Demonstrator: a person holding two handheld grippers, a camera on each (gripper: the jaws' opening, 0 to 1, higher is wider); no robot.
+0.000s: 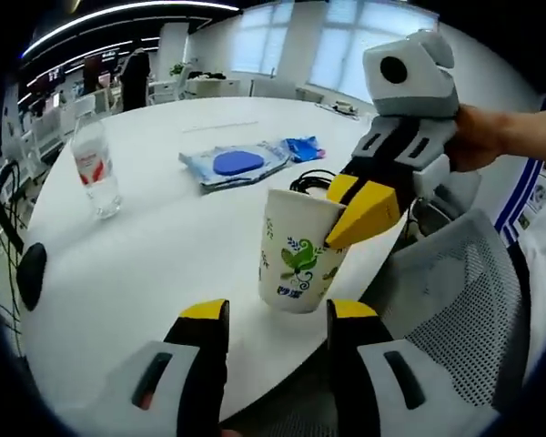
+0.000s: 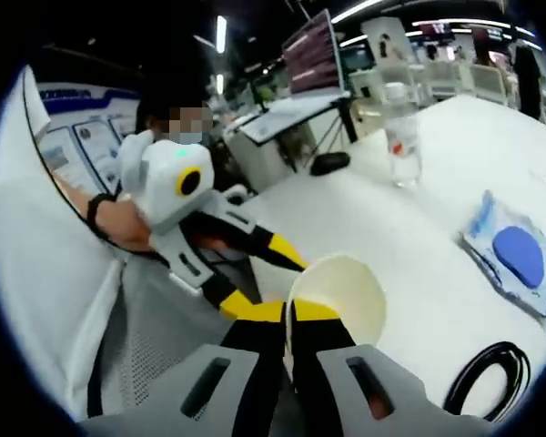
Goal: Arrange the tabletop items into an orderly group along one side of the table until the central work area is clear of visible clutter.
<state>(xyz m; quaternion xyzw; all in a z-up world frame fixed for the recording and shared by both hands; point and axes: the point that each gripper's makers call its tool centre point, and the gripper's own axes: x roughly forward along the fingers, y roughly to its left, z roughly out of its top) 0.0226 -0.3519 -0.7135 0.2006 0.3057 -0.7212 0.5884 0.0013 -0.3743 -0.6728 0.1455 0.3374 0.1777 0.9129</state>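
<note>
In the left gripper view, a paper cup (image 1: 298,258) with a green leaf print was seen standing at the near edge of the white round table (image 1: 164,246), just ahead of the left gripper (image 1: 275,320), whose jaws were spread apart and held nothing. The cup's rim was pinched by the right gripper (image 1: 344,218), one jaw inside and one outside. Beyond the cup, a black cable (image 1: 314,180), a wet-wipe pack (image 1: 237,165) and a small blue packet (image 1: 303,147) were laid; a plastic water bottle (image 1: 96,167) stood upright, well apart, to the left. In the right gripper view, the right gripper (image 2: 289,315) was closed on the cup rim (image 2: 338,293).
</note>
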